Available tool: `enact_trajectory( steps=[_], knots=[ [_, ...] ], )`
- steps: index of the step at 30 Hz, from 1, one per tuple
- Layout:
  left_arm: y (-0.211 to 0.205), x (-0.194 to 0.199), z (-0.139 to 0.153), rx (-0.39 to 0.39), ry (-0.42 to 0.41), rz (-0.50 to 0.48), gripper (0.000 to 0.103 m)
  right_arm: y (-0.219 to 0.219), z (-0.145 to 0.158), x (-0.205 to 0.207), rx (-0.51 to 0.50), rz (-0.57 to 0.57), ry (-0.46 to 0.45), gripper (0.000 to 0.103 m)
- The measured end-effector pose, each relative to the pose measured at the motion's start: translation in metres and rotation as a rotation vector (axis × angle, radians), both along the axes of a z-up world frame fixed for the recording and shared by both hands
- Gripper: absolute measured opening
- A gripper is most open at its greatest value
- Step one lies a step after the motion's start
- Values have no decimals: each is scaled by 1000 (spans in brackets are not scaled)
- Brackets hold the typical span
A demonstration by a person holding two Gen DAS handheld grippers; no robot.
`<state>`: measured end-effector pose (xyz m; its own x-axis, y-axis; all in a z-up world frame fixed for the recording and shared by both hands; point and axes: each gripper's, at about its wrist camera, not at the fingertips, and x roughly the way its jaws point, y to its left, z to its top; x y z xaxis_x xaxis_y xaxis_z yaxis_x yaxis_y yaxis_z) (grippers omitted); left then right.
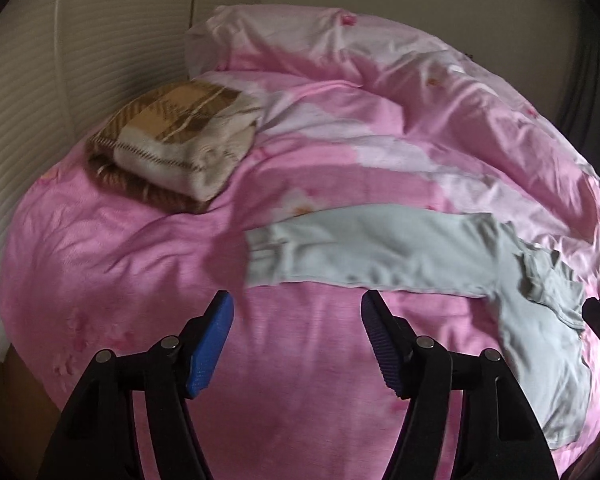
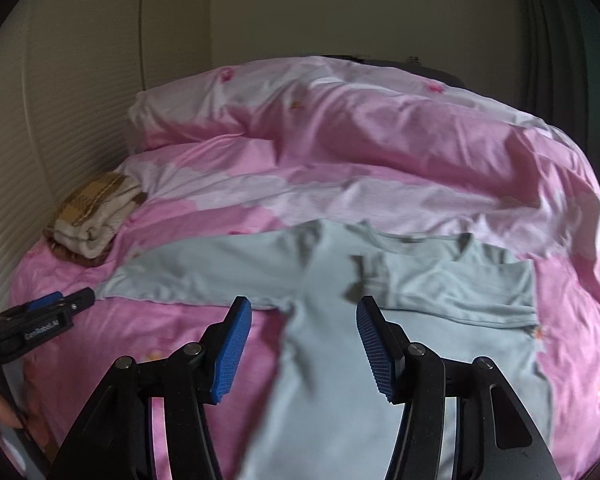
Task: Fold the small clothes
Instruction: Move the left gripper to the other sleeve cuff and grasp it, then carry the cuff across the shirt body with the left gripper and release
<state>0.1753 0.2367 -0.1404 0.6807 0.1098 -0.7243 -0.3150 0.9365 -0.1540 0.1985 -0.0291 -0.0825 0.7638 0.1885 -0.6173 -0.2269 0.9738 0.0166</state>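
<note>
A pale green long-sleeved shirt point(image 1: 380, 256) lies flat on the pink bed cover point(image 1: 120, 248). One sleeve is stretched out to the left; the other is folded in across the chest point(image 2: 452, 284). My left gripper point(image 1: 298, 312) hovers open over bare cover, just short of the outstretched sleeve's near edge, with nothing between its blue pads. My right gripper point(image 2: 304, 320) is open above the shirt's body point(image 2: 332, 380), with cloth below it but none clamped. The left gripper point(image 2: 70, 296) also shows at the left edge of the right wrist view. Part of the right gripper point(image 1: 598, 316) shows at the right edge of the left wrist view.
A folded brown and cream blanket point(image 1: 176, 148) lies at the back left of the bed. A bunched pink and white duvet point(image 2: 340, 140) fills the far side. A ribbed headboard point(image 1: 16, 128) stands on the left. A person's hand point(image 2: 0, 412) shows at the lower left edge.
</note>
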Motion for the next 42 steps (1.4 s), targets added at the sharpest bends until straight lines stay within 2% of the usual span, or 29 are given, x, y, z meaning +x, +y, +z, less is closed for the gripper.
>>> enact_trajectory(
  steps=[7, 16, 23, 25, 27, 29, 32, 42],
  knots=[
    [24, 12, -20, -22, 2, 5, 67, 38, -10, 7, -12, 38, 14, 56],
    [43, 30, -40, -54, 2, 22, 65, 56, -22, 19, -18, 49, 38, 56],
    [47, 38, -54, -90, 15, 22, 55, 64, -31, 24, -28, 63, 52, 56],
    [44, 40, -55, -95, 9, 14, 48, 65, -31, 25, -27, 64, 53, 56],
    [42, 41, -56, -101, 7, 0, 33, 65, -32, 26, -26, 63, 53, 56],
    [38, 42, -56, -100, 4, -15, 24, 64, -31, 25, -26, 64, 52, 56],
    [31, 42, -52, -84, -9, -26, 15, 64, -30, 25, -24, 62, 47, 56],
    [16, 36, -21, -66, -64, -31, 12, 41, -22, 17, 5, 42, 35, 56]
  ],
)
